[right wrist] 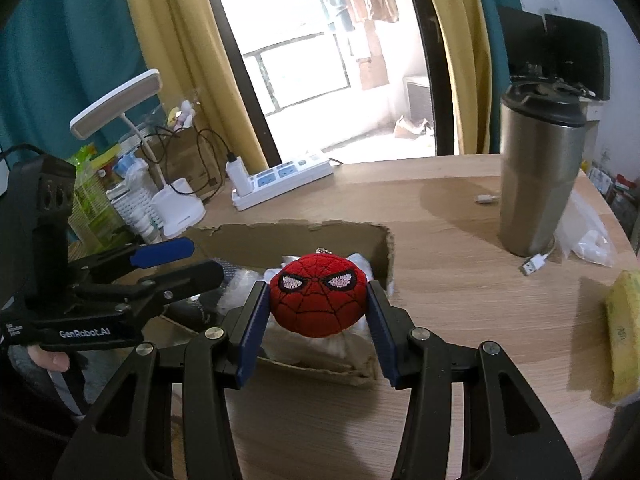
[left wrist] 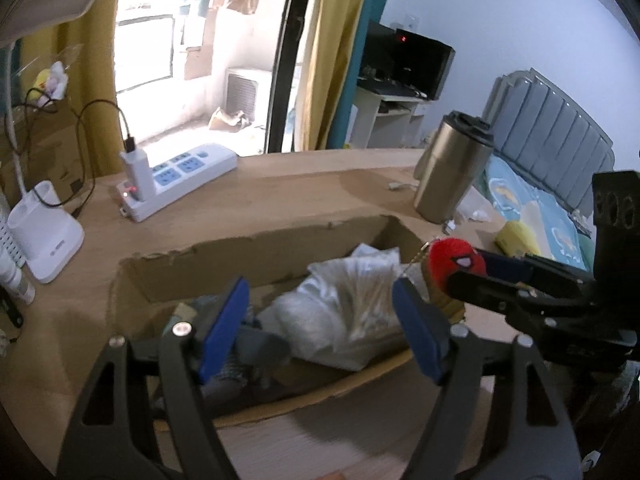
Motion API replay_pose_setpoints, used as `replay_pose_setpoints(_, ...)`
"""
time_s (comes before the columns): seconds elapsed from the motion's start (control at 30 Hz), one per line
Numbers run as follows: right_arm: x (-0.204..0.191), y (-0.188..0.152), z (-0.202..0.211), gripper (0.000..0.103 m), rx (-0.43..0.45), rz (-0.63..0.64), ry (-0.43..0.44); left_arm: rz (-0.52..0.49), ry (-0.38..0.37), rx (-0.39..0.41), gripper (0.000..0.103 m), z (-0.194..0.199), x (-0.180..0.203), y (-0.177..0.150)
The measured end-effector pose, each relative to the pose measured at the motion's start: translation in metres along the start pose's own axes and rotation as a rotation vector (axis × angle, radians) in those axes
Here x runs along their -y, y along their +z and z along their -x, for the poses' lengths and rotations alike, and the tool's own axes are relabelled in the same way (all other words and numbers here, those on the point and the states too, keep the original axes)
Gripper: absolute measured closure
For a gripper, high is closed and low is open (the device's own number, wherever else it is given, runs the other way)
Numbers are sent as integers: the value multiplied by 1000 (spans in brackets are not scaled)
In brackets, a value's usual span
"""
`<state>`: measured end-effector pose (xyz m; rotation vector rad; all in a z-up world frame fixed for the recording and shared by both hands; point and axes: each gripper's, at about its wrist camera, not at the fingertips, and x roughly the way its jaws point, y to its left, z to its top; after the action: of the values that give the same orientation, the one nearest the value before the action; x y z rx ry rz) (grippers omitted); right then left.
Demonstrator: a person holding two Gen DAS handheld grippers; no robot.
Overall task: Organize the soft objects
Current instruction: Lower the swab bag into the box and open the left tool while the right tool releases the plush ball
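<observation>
Red plush ball (right wrist: 318, 300) sits pinched in the right gripper (right wrist: 318, 312) above the cardboard box (right wrist: 384, 248); the left gripper (left wrist: 320, 332) hangs spread and empty. Releasing near the rim could bounce it onto the table (right wrist: 460, 300).

Read "GenRobot.AI" in white letters along the black body of the left gripper (right wrist: 192, 258), seen from the right wrist view. Found small grey lettering on the front of the white lamp base (left wrist: 48, 246), too blurred to make out. Made out raised marks on the black block of the right gripper (left wrist: 460, 270), also illegible.
</observation>
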<state>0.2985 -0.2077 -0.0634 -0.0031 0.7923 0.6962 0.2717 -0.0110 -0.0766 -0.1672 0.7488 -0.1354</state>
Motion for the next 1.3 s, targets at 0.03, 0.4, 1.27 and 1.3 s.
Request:
replay_pose_setpoints(0.03,-2,0,-2,52,-4,2,-2,4,1,2,27,2,-3,-1)
replay_pose_setpoints(0.4,-4,-5,-17,51,-51,-27,-74,43,8,24,27,19,-26,-9)
replay_pose_setpoints(1.27,-29,-18,11,44,-39,-14,-127,73,-15,87,27,62,-35,-24)
replay_pose_setpoints(1.3,-31,-19,12,44,-37,-12,-127,73,-16,89,27,65,-35,-26)
